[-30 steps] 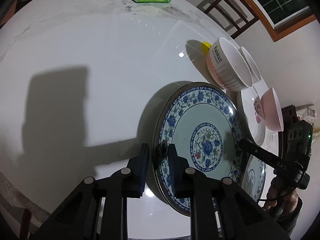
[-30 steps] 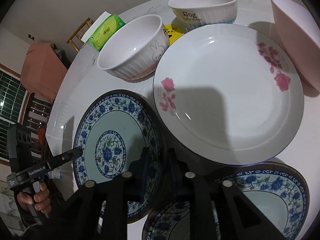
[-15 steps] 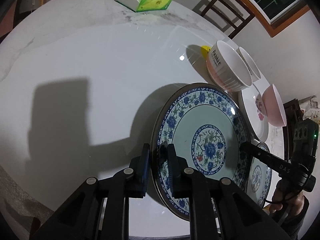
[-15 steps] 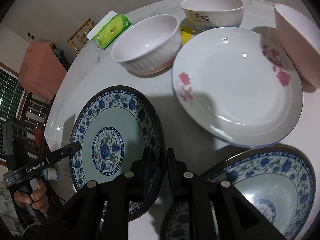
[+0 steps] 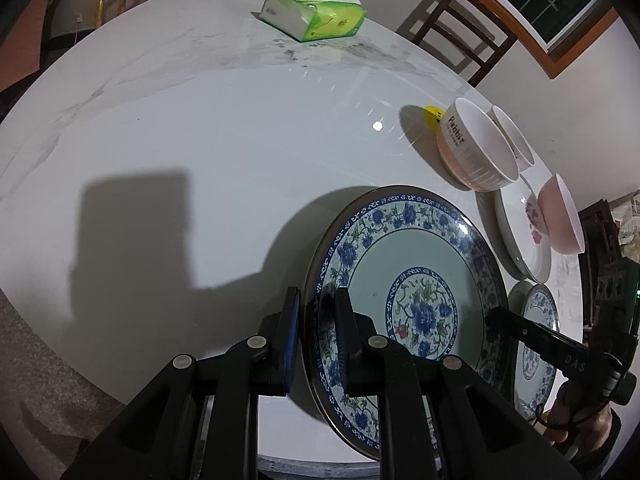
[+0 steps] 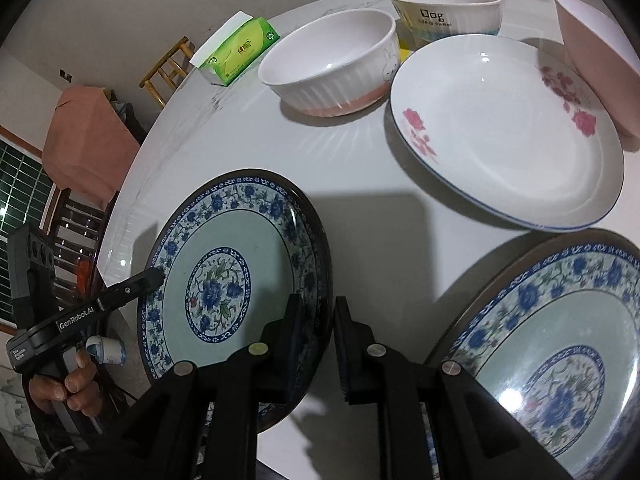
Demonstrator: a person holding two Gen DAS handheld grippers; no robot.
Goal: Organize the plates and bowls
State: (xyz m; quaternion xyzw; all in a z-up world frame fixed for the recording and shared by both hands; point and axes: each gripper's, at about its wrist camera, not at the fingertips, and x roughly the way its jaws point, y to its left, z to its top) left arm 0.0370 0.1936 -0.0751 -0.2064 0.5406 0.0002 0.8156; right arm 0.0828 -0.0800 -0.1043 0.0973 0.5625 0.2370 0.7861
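Note:
A blue-and-white floral plate [image 5: 412, 280] [image 6: 224, 276] is held between both grippers above the white table. My left gripper [image 5: 316, 320] is shut on its near rim. My right gripper [image 6: 316, 320] is shut on its opposite rim; the right gripper also shows in the left wrist view [image 5: 504, 320], and the left gripper shows in the right wrist view [image 6: 154, 276]. A second blue floral plate [image 6: 560, 352] [image 5: 536, 344] lies on the table at the right. A white plate with pink roses [image 6: 504, 128] lies beyond it.
A ribbed white-and-pink bowl [image 6: 332, 64] [image 5: 472, 148], a "Dog" bowl [image 6: 444, 8] and a pink bowl [image 6: 600, 56] [image 5: 560, 216] stand at the back. A green tissue pack [image 6: 236, 50] [image 5: 316, 16] lies farther off. Chairs stand round the table [image 5: 200, 128].
Both grippers have kept their hold on the blue floral plate and carried it left, away from the rose plate and the second blue plate.

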